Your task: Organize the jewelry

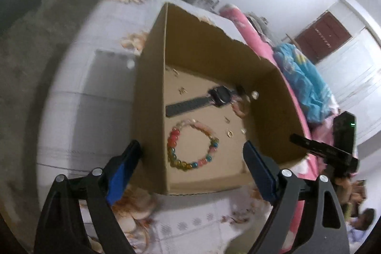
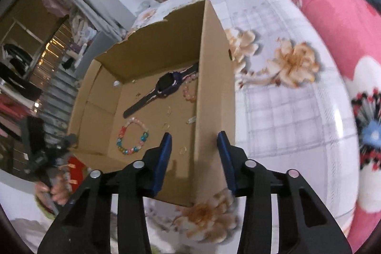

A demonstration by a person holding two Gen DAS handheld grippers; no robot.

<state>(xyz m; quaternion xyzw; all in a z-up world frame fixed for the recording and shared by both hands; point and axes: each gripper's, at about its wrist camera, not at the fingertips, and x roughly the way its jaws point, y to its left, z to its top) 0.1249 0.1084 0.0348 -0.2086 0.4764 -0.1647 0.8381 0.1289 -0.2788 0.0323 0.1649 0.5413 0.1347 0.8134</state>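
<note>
Nearest, left tongs (image 1: 193,156) and right tongs (image 2: 195,151) both spread wide, empty, each astride a wall of the cardboard box (image 1: 152,87) on the bed. Already inside: beaded bracelet (image 1: 193,146) at 6 o'clock, watch (image 1: 202,100) at centre, pink bracelet (image 2: 189,93) and small rings beside. Seemingly nearly done, with only tidying left.

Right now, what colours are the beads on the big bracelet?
Mixed: red, pink, blue, yellow on the beaded bracelet, clearest in the left wrist view.
</note>
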